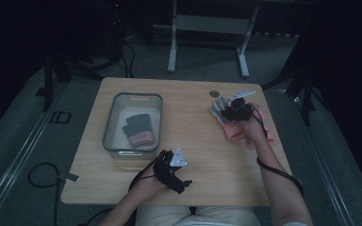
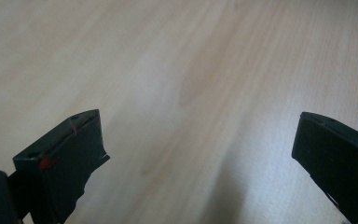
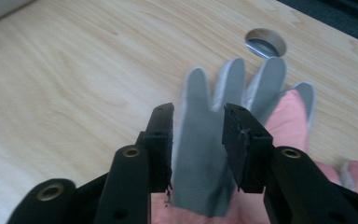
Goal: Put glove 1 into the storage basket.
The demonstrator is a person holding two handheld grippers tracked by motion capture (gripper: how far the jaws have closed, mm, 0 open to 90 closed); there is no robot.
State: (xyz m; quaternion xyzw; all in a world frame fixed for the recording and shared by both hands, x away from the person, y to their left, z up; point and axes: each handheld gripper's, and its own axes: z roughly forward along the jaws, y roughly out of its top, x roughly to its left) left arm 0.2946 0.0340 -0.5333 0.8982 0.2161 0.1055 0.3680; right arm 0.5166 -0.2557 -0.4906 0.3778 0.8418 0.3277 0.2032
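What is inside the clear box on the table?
Inside the clear box lies one dark glove with a pink cuff, flat on the bottom. Whatever is under that glove is covered, so I cannot tell.

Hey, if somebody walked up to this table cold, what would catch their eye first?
Probably the grey and pink glove lying near the table's far right corner, with the right gripper over it, its jaws astride the grey palm. Next, the clear bin on the left side of the wooden table, holding a dark glove with a pink cuff. The left gripper sits near the front edge, jaws wide open over bare wood.
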